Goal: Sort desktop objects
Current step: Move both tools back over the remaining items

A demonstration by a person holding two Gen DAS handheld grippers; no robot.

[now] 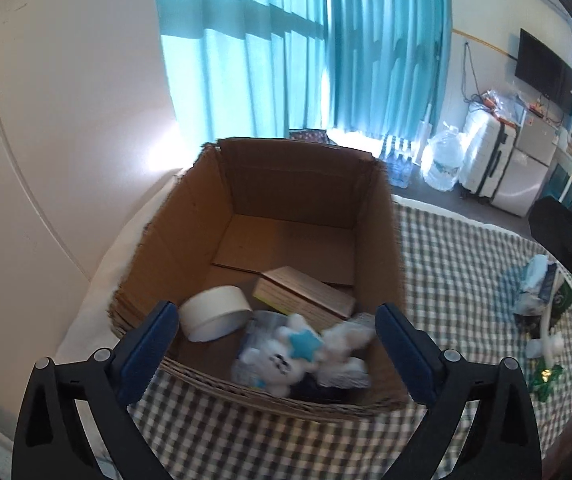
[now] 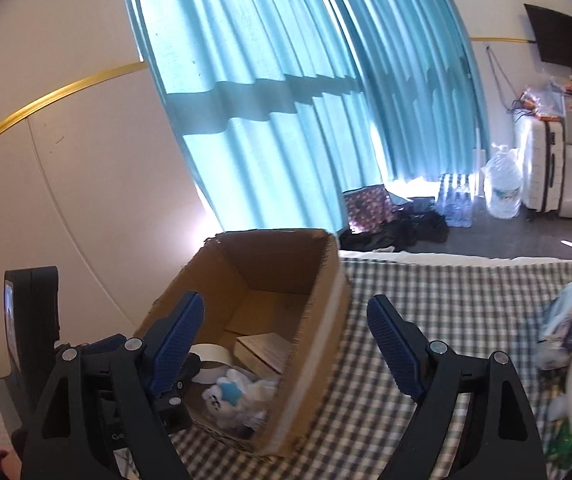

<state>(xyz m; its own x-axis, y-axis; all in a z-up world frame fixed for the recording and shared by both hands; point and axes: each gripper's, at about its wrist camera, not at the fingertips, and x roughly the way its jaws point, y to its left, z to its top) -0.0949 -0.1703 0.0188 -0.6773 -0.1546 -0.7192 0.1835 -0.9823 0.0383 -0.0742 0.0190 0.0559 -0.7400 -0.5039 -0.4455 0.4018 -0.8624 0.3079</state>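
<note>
An open cardboard box (image 1: 190, 216) (image 2: 321, 300) stands on the checked cloth. Inside lie a white tape roll (image 1: 216, 312) (image 2: 212, 356), a book (image 1: 305, 296) (image 2: 262, 346) and a white plush toy with a blue star (image 1: 297, 350) (image 2: 226, 396), blurred in the left wrist view. My left gripper (image 1: 276, 334) hangs open over the box's near edge, above the toy, with nothing pressed between its pads. My right gripper (image 2: 286, 336) is open beside the box's right wall, empty. The left gripper's body (image 2: 98, 364) shows at the box's left.
More loose items (image 1: 541, 300) (image 2: 569, 328) lie on the checked cloth (image 1: 453, 280) (image 2: 425, 292) to the right: a crumpled white-and-blue pack, a white cable, green packaging. A cream wall is close on the left. Blue curtains, water bottles and a suitcase stand beyond.
</note>
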